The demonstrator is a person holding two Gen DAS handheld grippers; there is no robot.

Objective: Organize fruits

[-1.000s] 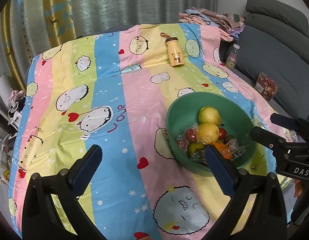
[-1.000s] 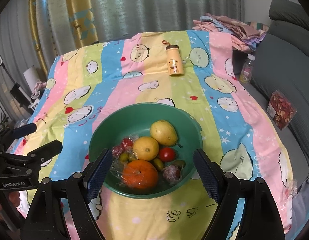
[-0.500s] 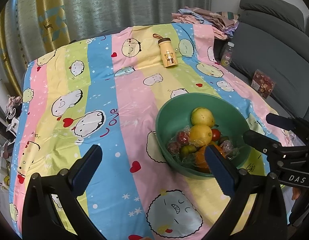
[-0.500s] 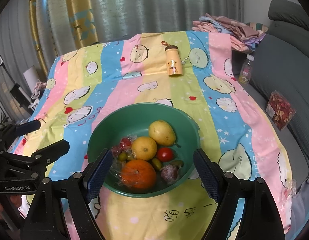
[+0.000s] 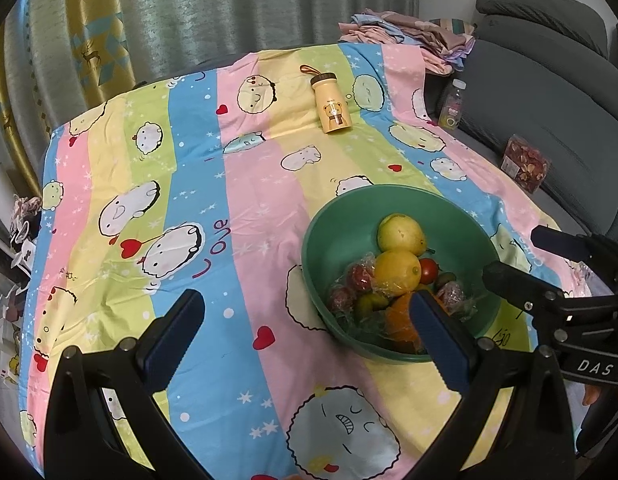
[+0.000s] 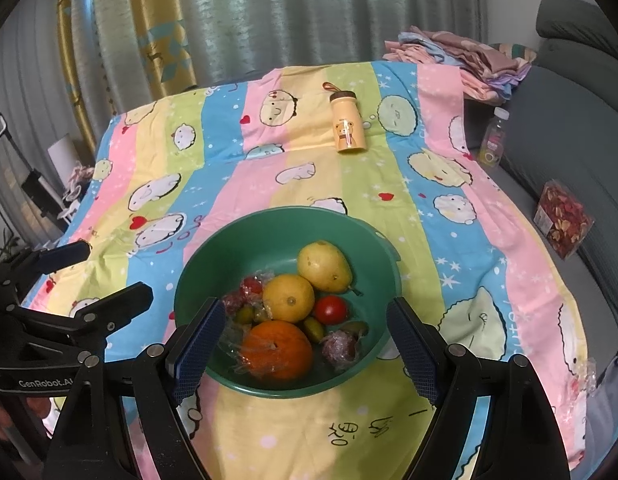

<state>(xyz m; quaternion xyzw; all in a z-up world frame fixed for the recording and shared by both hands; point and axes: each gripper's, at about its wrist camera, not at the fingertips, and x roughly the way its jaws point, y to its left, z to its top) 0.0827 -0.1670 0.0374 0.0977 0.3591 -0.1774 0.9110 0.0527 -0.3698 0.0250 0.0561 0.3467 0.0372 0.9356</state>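
Observation:
A green bowl [image 6: 373, 240] sits on the striped cartoon tablecloth [image 6: 269, 168]. It holds a pear [image 6: 324, 266], a yellow citrus [image 6: 288, 298], a wrapped orange [image 6: 277, 350], a small tomato [image 6: 330, 309] and several small wrapped fruits. My right gripper [image 6: 305, 350] is open and empty, its fingers astride the bowl's near side. My left gripper [image 5: 305, 338] is open and empty, left of the bowl [image 5: 341, 216]; its right finger hides part of the orange [image 5: 397, 316]. Each gripper shows in the other's view, the right [image 5: 529, 264] and the left [image 6: 105, 276].
A yellow bottle [image 6: 347, 128] lies on the cloth at the far side. A grey sofa [image 6: 581, 128] stands to the right with folded clothes [image 6: 461, 60], a small bottle [image 6: 494, 138] and a snack pack [image 6: 561, 220]. Curtains hang behind.
The left gripper has shifted right, so the bowl sits further left in its view. The right gripper has barely moved. Both stay open.

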